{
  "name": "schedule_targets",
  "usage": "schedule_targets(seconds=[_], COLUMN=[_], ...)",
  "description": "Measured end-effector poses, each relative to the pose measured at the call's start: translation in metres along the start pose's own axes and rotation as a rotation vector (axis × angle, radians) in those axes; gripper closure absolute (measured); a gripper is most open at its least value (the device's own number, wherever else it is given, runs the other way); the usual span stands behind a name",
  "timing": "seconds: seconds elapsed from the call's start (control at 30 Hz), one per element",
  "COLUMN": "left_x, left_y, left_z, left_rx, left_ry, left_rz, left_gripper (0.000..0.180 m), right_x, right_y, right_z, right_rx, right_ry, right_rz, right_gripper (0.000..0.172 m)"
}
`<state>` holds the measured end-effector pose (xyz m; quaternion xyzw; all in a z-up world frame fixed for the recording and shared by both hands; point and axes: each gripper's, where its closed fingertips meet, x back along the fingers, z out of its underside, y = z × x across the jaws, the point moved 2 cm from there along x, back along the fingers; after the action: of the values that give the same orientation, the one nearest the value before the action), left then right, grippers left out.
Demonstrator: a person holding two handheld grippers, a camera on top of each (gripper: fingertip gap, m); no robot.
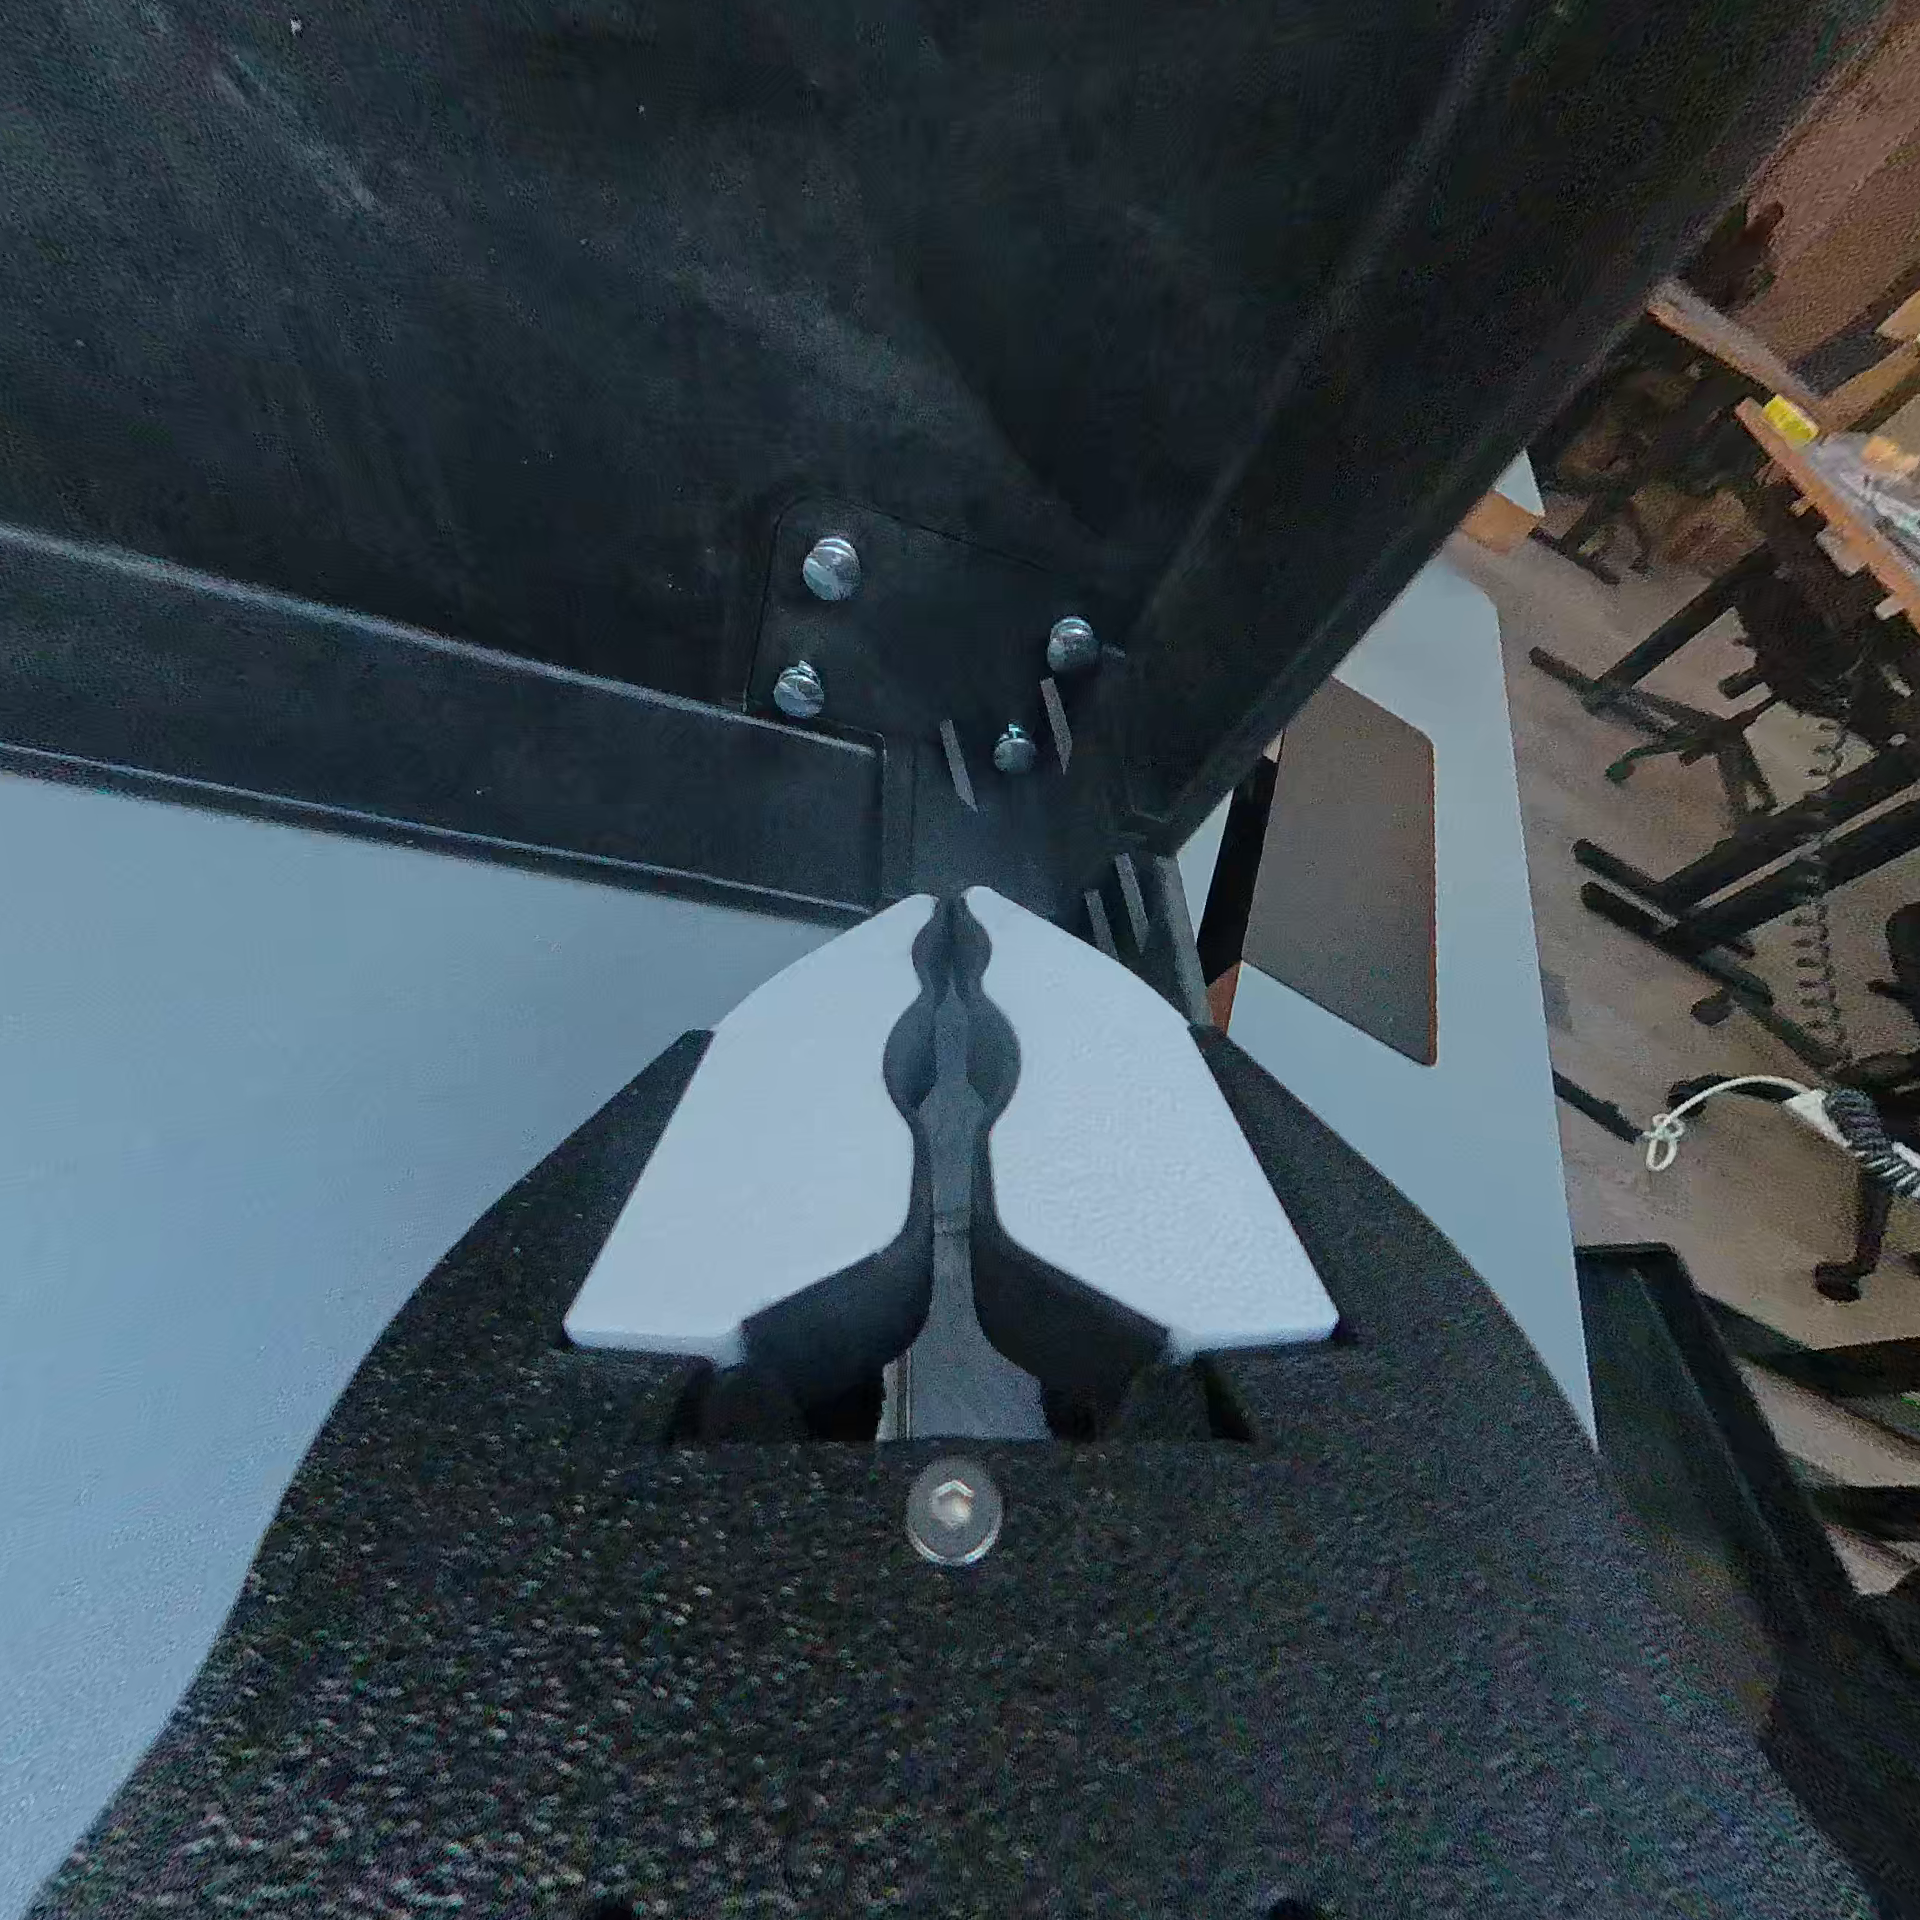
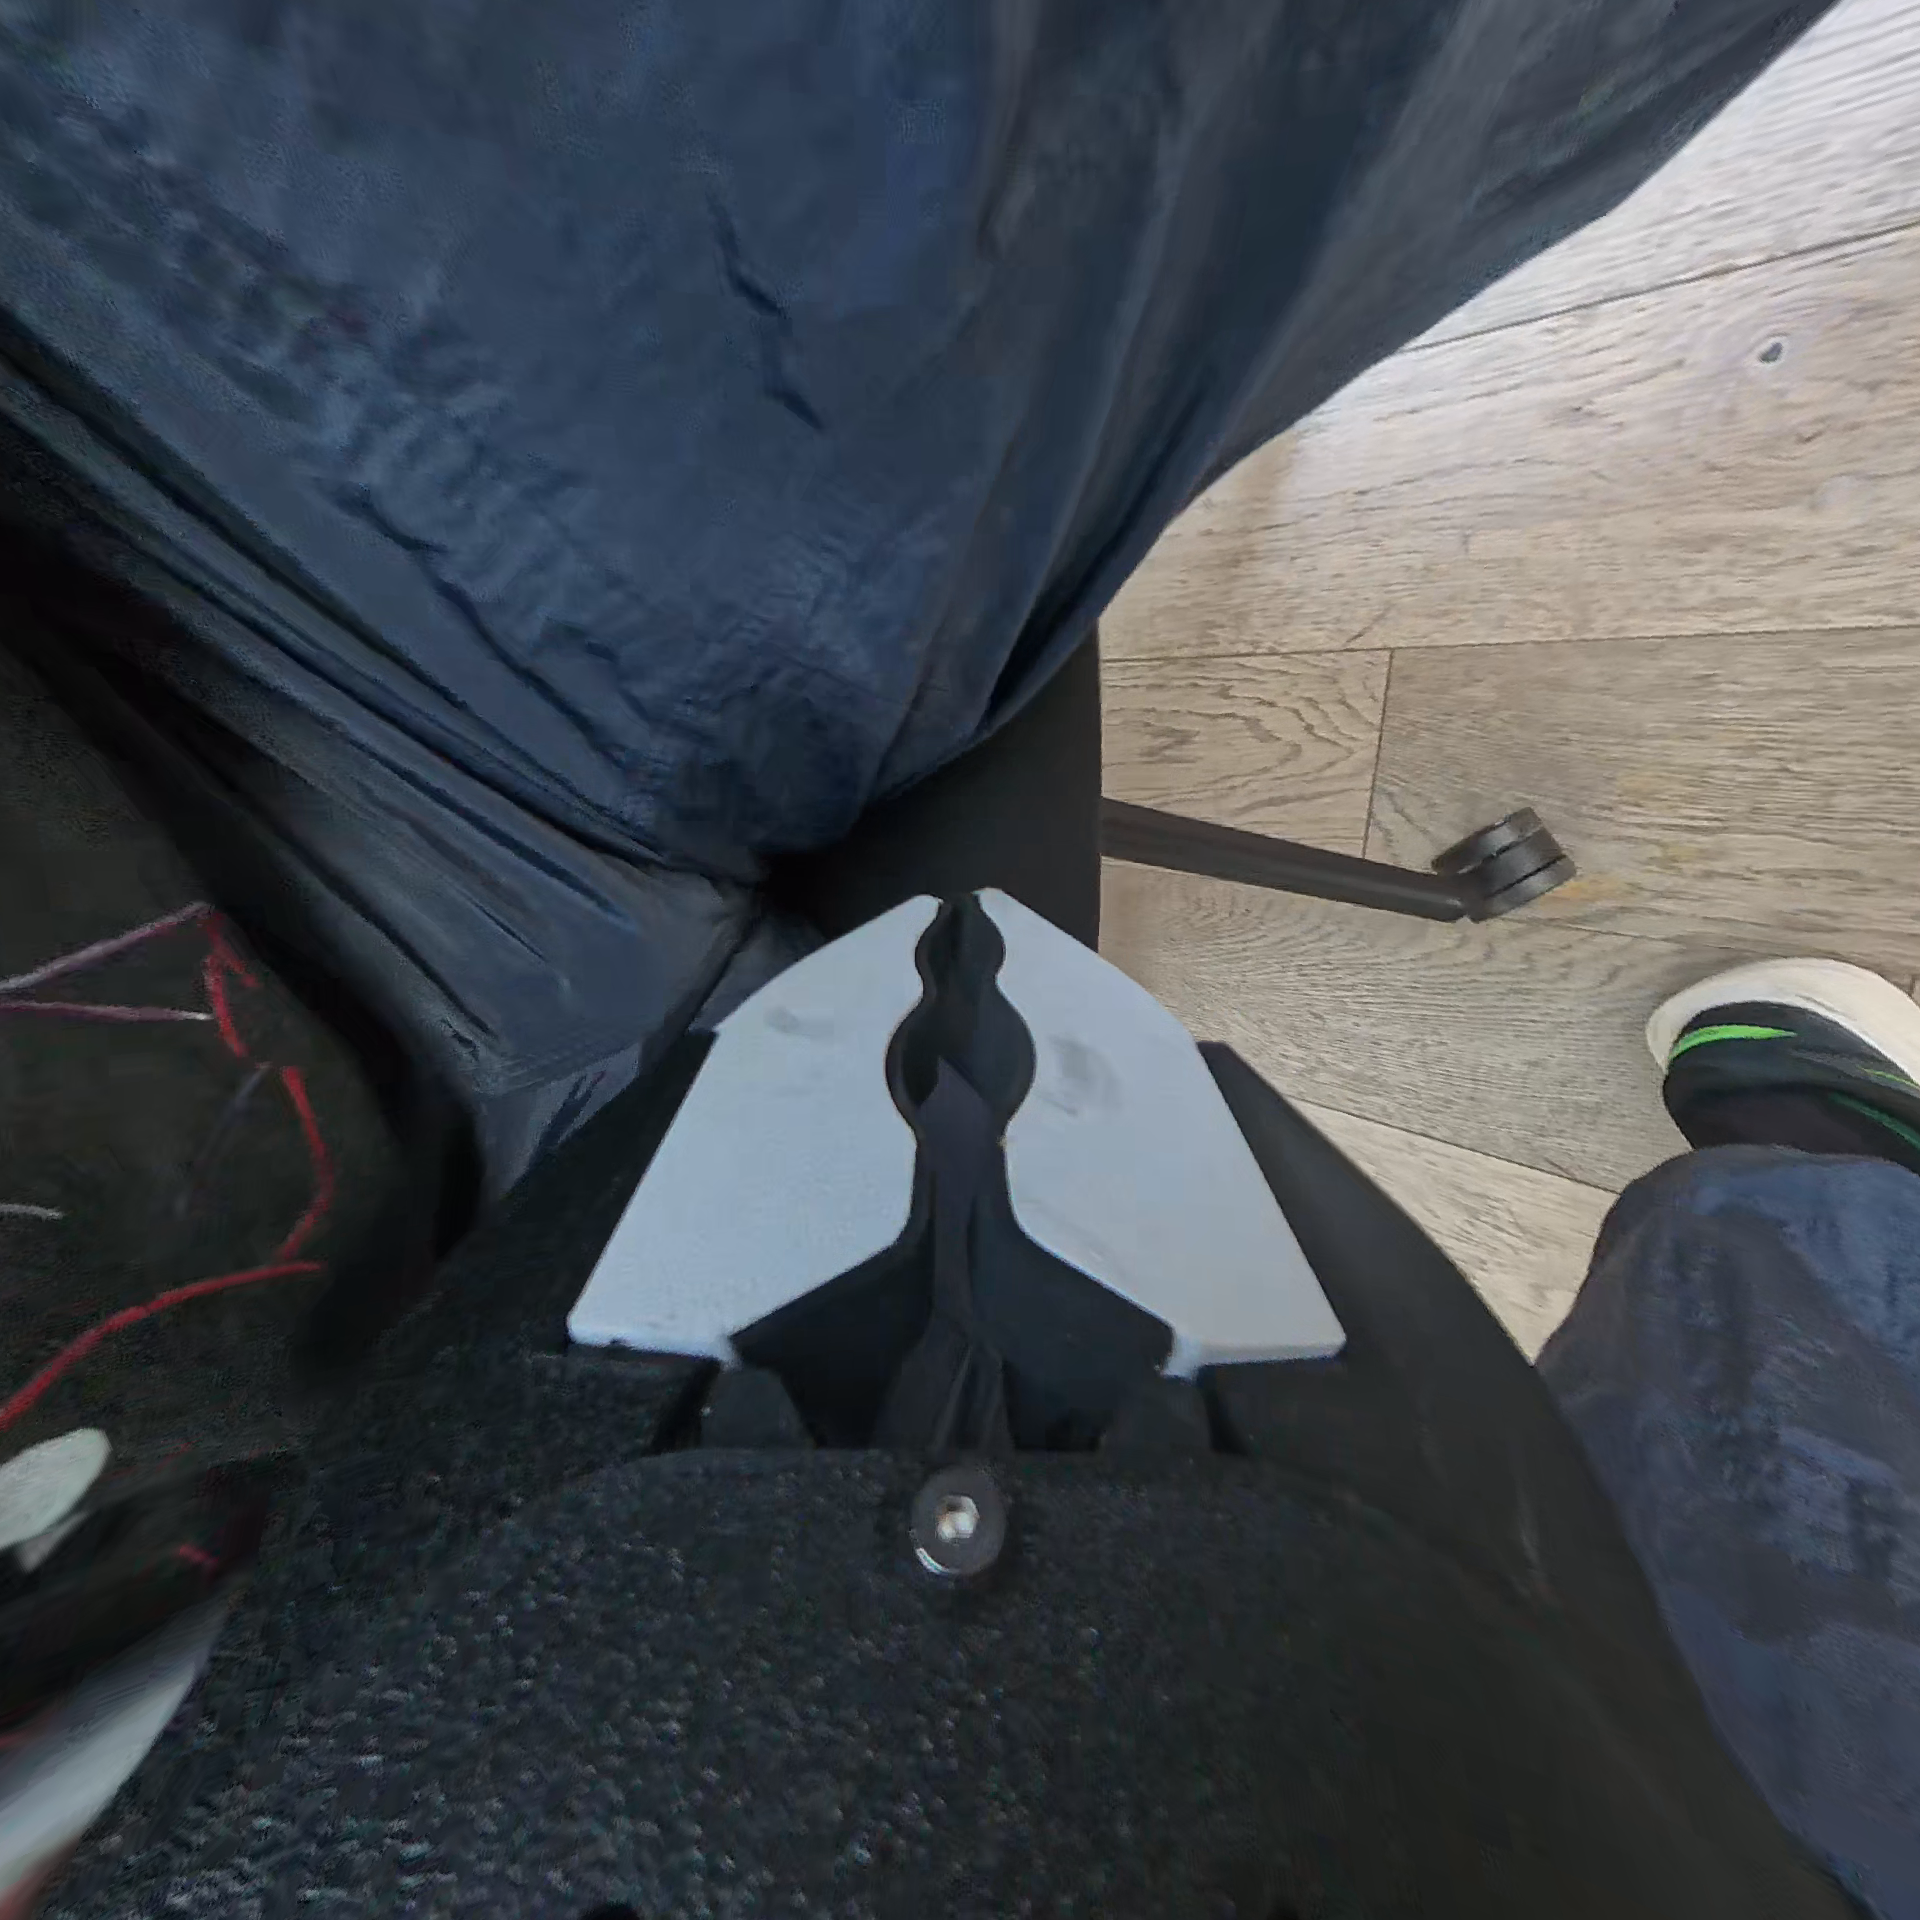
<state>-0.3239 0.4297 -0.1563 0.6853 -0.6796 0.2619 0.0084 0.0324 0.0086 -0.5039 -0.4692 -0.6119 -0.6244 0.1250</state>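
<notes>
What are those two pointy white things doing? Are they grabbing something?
No, nothing is grabbed right now. The left gripper is shut, pointing up at the dark underside of a table, near a black bracket with silver screws. The right gripper is shut too, resting by the dark blue trousers of a seated person. Beyond it are a wooden floor, a chair caster and a shoe.

Dim, soft daylight; wide-angle warping, blurred edges.
</notes>
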Motion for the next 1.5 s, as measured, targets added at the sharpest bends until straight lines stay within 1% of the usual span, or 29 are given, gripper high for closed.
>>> schedule_targets(seconds=[0.07, 0.13, 0.2, 0.27, 0.37, 0.43, 0.5, 0.53, 0.6, 0.7, 0.77, 0.83, 1.0, 1.1, 1.13, 1.2, 1.3, 1.5], left_x=[-0.038, -0.064, -0.086, -0.098, -0.104, -0.107, -0.113, -0.116, -0.122, -0.119, -0.114, -0.116, -0.126, -0.127, -0.128, -0.131, -0.132, -0.137], left_y=[0.014, 0.021, 0.024, 0.022, 0.002, -0.019, -0.032, -0.035, -0.025, 0.01, 0.029, 0.041, 0.06, 0.066, 0.064, 0.047, 0.022, 0.018], left_z=[-0.013, -0.026, -0.031, -0.039, -0.046, -0.04, -0.032, -0.03, -0.032, -0.053, -0.061, -0.054, -0.008, 0.003, 0.006, 0.013, 0.024, 0.018], left_rx=[0.158, 0.226, 0.198, 0.131, -0.06, -0.223, -0.307, -0.314, -0.31, -0.23, -0.187, -0.194, -0.169, -0.126, -0.118, -0.122, -0.197, -0.24], left_ry=[-0.026, -0.067, -0.072, -0.112, -0.16, -0.134, -0.092, -0.073, -0.051, -0.106, -0.122, -0.078, 0.135, 0.19, 0.209, 0.224, 0.275, 0.284], left_rz=[0.024, 0.034, 0.026, 0.041, 0.103, 0.135, 0.159, 0.174, 0.13, 0.045, 0.007, -0.033, -0.097, -0.114, -0.107, -0.029, 0.037, 0.054], left_gripper=[0.18, 0.18, 0.18, 0.18, 0.18, 0.18, 0.18, 0.18, 0.18, 0.18, 0.18, 0.18, 0.18, 0.18, 0.18, 0.18, 0.18, 0.18], right_x=[0.006, 0.013, 0.02, 0.028, 0.036, 0.041, 0.045, 0.046, 0.05, 0.056, 0.061, 0.066, 0.075, 0.081, 0.083, 0.087, 0.091, 0.092], right_y=[0.001, 0.001, 0.0, -0.005, -0.014, -0.02, -0.023, -0.025, -0.028, -0.033, -0.037, -0.041, -0.046, -0.05, -0.051, -0.054, -0.056, -0.058], right_z=[0.006, 0.009, 0.01, 0.013, 0.023, 0.031, 0.039, 0.043, 0.052, 0.066, 0.073, 0.079, 0.094, 0.101, 0.103, 0.106, 0.11, 0.115], right_rx=[0.002, 0.005, 0.013, 0.014, 0.007, 0.008, 0.01, 0.015, 0.028, 0.034, 0.035, 0.04, 0.074, 0.085, 0.087, 0.087, 0.089, 0.102], right_ry=[-0.031, -0.066, -0.096, -0.114, -0.121, -0.118, -0.107, -0.1, -0.084, -0.06, -0.055, -0.051, -0.023, -0.02, -0.022, -0.024, -0.026, -0.01], right_rz=[-0.02, -0.038, -0.048, -0.056, -0.068, -0.074, -0.083, -0.086, -0.089, -0.094, -0.098, -0.102, -0.113, -0.119, -0.122, -0.126, -0.13, -0.135], right_gripper=[0.172, 0.172, 0.172, 0.172, 0.172, 0.172, 0.172, 0.172, 0.172, 0.172, 0.172, 0.172, 0.172, 0.172, 0.172, 0.172, 0.172, 0.172])
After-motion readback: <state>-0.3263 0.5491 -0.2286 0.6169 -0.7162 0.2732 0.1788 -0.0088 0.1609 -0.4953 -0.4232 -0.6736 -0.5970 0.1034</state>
